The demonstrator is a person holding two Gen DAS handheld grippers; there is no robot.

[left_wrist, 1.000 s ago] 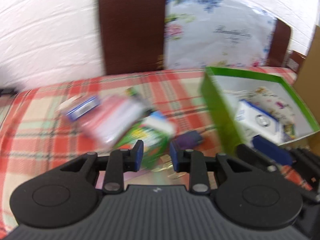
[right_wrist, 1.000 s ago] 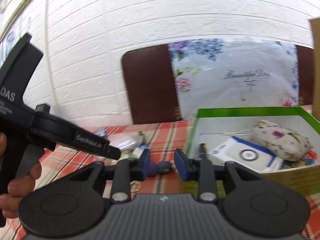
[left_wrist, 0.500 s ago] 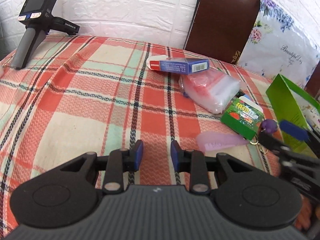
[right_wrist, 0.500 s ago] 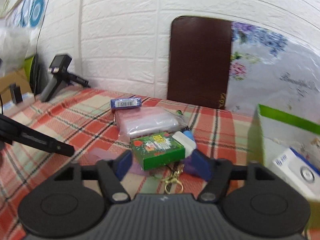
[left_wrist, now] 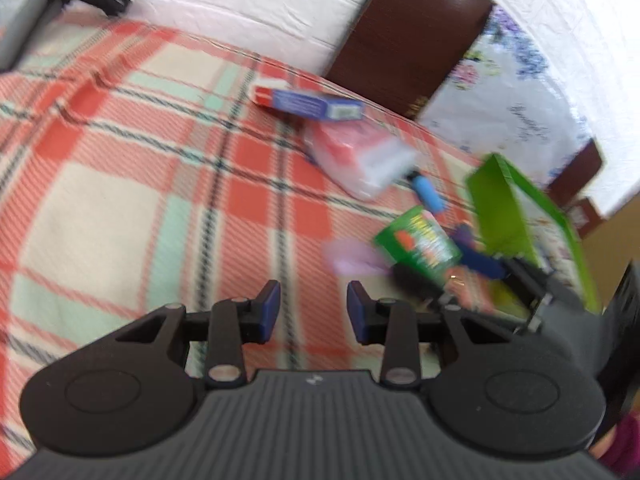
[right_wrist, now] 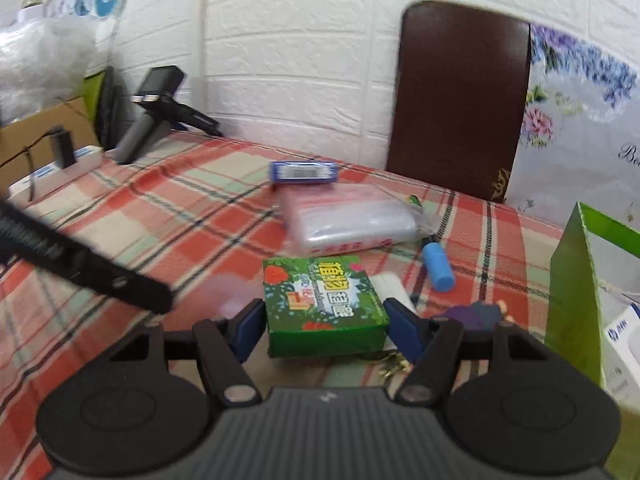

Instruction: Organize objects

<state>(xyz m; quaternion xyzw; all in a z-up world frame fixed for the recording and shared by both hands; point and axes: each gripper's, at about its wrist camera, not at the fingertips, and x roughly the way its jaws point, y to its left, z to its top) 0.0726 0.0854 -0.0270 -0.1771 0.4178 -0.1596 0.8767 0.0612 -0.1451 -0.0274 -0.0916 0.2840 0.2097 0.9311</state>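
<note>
Closing in on green box (right_wrist: 324, 304), right gripper (right_wrist: 325, 326) has just been narrowing its jaws; box sits between pads on plaid cloth (right_wrist: 168, 216), pads look just beside its sides (contact hard to call). Left gripper (left_wrist: 313, 312) jaws have just been widening, gap narrow, nothing between, only cloth below. Blue tube (right_wrist: 438, 266) and clear packet (right_wrist: 348, 220) lie behind box, green bin (right_wrist: 572, 292) off right.
</note>
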